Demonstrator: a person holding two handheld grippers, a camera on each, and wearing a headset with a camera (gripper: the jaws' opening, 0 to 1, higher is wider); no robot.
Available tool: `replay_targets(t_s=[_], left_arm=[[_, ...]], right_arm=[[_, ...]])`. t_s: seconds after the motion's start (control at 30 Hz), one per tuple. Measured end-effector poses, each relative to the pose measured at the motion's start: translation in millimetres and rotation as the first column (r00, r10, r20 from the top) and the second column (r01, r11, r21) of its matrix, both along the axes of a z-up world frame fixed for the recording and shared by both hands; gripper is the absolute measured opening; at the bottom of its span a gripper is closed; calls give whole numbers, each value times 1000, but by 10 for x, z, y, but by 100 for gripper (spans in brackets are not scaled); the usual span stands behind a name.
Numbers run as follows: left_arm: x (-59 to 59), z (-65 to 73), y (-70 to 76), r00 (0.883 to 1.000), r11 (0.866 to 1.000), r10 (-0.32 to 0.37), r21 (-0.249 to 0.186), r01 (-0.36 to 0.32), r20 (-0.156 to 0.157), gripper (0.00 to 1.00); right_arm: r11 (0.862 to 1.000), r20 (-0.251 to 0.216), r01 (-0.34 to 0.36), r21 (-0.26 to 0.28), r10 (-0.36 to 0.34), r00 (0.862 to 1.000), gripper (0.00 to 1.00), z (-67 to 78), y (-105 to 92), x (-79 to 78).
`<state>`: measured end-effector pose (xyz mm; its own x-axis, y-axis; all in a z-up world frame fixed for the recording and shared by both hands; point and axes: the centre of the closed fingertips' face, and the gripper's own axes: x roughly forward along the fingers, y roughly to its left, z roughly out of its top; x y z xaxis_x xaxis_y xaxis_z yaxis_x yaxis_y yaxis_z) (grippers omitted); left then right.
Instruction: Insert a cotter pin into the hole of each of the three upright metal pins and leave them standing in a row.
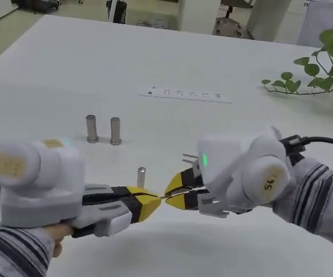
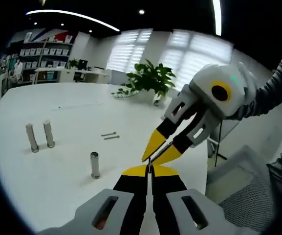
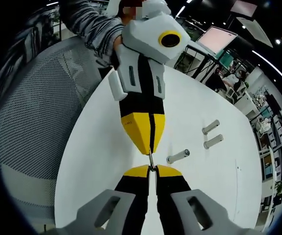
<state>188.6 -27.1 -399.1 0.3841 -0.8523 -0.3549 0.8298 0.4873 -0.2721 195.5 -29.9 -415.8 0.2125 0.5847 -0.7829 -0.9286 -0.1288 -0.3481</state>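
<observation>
The left tool (image 1: 150, 206) and the right tool (image 1: 173, 196) meet tip to tip just above the smooth, matte white bench (image 1: 154, 63). Each has a rounded white plastic housing, black arms and wedge-shaped yellow tips.

Between those tips sits the cotter pin (image 3: 151, 160), a thin grey sliver of wire. Both tools have their jaws pressed together on it, the left tool on 1 end and the right tool on the other. In the left gripper view the right tool's jaws gape a little further back but close at the points. The cotter pin's long axis runs straight from one tool's tip to the other's, roughly level with the bench top and in line with both tools. Only a short stretch of it shows, so I cannot tell its looped end from its legs.

The nearest metal pin (image 1: 141, 176), a short, dull grey cylinder, stands upright on the bench just beyond the left tool's tips. A second metal pin (image 1: 92, 128) and a third metal pin (image 1: 115, 131), of the same shape, stand upright side by side further beyond the left tool, well apart from the first. Their holes are too small to make out.

2 loose cotter pins (image 2: 109, 135) lie flat on the bench just beyond the right tool. Far beyond both tools lies a flat white power strip (image 1: 186, 94). A leafy green plant (image 1: 322, 69) trails in beyond the right tool.
</observation>
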Motion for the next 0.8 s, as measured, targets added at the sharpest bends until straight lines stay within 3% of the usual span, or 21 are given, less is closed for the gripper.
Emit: replay_targets(t_s=[0.1,0.17,0.4,0.57,0.8], left_arm=[[-19,-52,4,999,998,-30,59,29,29,0],[-37,-78,6,996,993,-60,109,53,65,0],[-45,-118,-46,991,986,-74,160,56,110,0],[9,-127,-27,992,986,-44,167,23,120,1],[129,-128,78,986,980,20,193,-52,167,6]], right_arm=[[1000,-4,-16,-12,16,1000,0,-19,-4,-30],[1000,-7,-25,-17,25,1000,0,-29,-6,-48],[999,-22,-30,-36,29,999,0,-64,-51,-80],[999,-21,-20,-30,19,1000,0,-72,-68,-71],[999,4,36,-1,-36,999,0,-24,-82,51]])
